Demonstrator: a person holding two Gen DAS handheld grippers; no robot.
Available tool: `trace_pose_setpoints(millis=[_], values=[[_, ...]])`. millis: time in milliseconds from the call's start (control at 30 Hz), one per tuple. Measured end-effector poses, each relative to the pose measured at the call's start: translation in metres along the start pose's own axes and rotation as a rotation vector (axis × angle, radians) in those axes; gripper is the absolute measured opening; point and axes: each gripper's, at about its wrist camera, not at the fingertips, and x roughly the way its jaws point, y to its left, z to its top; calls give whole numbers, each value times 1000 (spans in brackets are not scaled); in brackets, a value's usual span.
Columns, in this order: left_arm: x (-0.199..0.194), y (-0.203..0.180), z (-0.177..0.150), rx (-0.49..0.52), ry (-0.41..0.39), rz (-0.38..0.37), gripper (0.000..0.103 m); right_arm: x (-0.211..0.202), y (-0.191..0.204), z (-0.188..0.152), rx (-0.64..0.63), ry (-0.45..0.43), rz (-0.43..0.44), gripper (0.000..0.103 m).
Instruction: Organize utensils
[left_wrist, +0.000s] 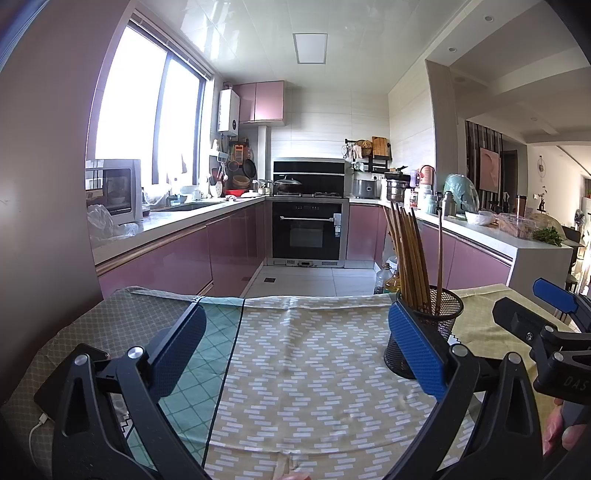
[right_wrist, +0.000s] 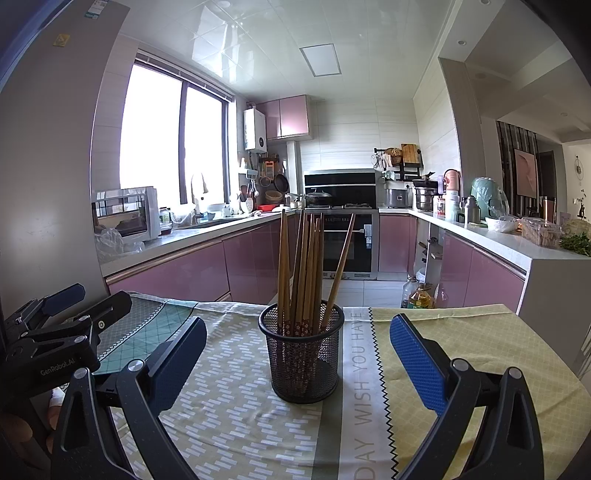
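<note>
Left claw (left_wrist: 295, 354): jaws spread wide, nothing between them, hovering over the patterned cloth (left_wrist: 314, 369) that covers the bench (left_wrist: 74, 332). Right claw (right_wrist: 295, 362): likewise released, jaws wide apart, empty.

Black mesh holder (right_wrist: 304, 358): stands upright on the cloth, directly ahead of the right claw and centred between its two fingers, touching neither. From the left claw it sits ahead and to the right, partly hidden behind that claw's right finger pad (left_wrist: 415, 350).

Wooden chopsticks (right_wrist: 303, 269): bundle standing in the holder, tips up. Most lean together toward the left side of the holder; one leans apart to the right. The ends in the holder carry a dark red floral pattern, seen through the mesh.

Claws side by side: the right claw's body shows at the right edge of the left wrist view, the left claw's body at the left edge of the right wrist view.

Printed lettering on the cloth strip just right of the holder.
</note>
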Motion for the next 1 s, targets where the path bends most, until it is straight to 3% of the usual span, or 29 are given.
trace_pose_setpoints(millis=[1000], values=[[3,-2,-1,0,8,1,97,0,1,-3,4,4,-3,96]])
